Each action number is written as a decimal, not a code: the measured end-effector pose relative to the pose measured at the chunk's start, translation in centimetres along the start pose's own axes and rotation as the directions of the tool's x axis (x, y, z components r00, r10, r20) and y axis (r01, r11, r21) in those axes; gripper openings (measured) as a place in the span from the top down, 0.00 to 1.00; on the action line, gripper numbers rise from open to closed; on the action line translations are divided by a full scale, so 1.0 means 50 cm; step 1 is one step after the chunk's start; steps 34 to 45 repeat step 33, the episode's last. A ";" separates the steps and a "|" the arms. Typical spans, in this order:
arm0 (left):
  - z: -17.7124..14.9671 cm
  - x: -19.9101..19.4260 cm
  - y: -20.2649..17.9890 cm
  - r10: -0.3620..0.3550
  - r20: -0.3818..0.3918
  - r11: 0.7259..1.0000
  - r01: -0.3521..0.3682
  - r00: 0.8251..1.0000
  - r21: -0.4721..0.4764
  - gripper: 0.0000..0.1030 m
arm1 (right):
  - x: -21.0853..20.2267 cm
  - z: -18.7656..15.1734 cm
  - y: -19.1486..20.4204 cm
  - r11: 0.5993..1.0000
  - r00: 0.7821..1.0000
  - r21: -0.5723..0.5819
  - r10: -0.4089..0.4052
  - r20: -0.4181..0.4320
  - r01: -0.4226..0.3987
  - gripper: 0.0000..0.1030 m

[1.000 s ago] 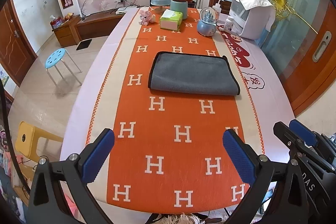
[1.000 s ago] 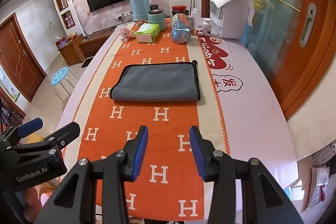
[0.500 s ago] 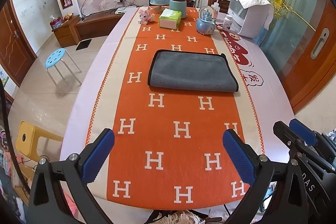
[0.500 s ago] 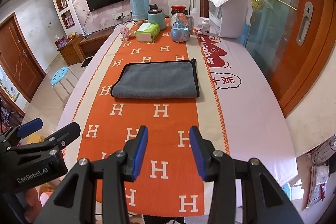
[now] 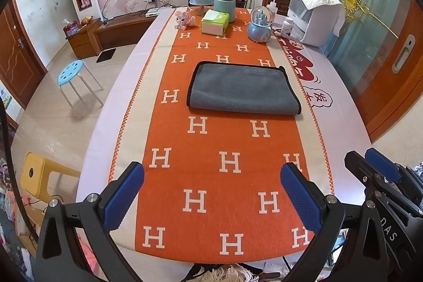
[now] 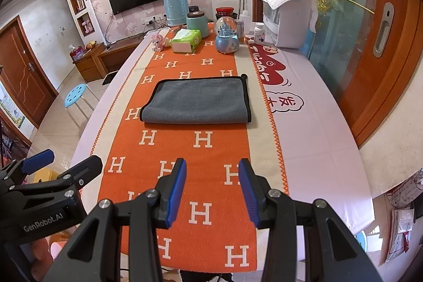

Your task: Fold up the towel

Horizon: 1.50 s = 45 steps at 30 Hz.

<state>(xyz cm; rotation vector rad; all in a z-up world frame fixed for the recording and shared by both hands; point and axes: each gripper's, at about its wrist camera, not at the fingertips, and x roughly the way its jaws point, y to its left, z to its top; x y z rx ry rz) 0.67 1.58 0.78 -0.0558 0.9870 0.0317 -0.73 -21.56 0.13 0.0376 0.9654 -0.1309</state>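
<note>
While we held both grippers above the near end of the table, neither one touched anything. Our left gripper had its blue-padded fingers spread wide apart, with only the orange H-patterned runner showing between them. Our right gripper had its fingers apart as well, though with a narrower gap, and nothing sat between its pads either. Each gripper showed at the edge of the other's view: the right one low on the right of the left wrist view, the left one low on the left of the right wrist view.

We saw the grey towel lying flat on the runner near the middle of the table, well apart from both grippers. It was already folded into a wide rectangle, its rounded fold along the near edge and black trim along the far edge and both short sides. A small black loop stuck out at its far right corner in the right wrist view.

Beyond the towel, at the far end, stood a green tissue box, a snow globe, a teal jar, a small pink toy and a white appliance. A blue stool stood on the floor to the left.
</note>
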 end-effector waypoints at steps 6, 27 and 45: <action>0.007 0.001 0.004 0.002 0.005 1.000 -0.002 1.000 0.001 0.01 | 0.001 0.003 0.001 1.000 1.000 0.002 0.000 0.001 0.000 0.60; 0.010 0.005 0.009 0.004 0.000 1.000 -0.004 1.000 0.006 0.01 | -0.002 -0.007 0.002 1.000 1.000 0.007 0.001 -0.006 -0.001 0.60; 0.010 0.005 0.006 0.005 -0.003 1.000 -0.005 1.000 0.005 0.01 | -0.002 -0.008 0.003 1.000 1.000 0.007 0.002 -0.006 -0.002 0.60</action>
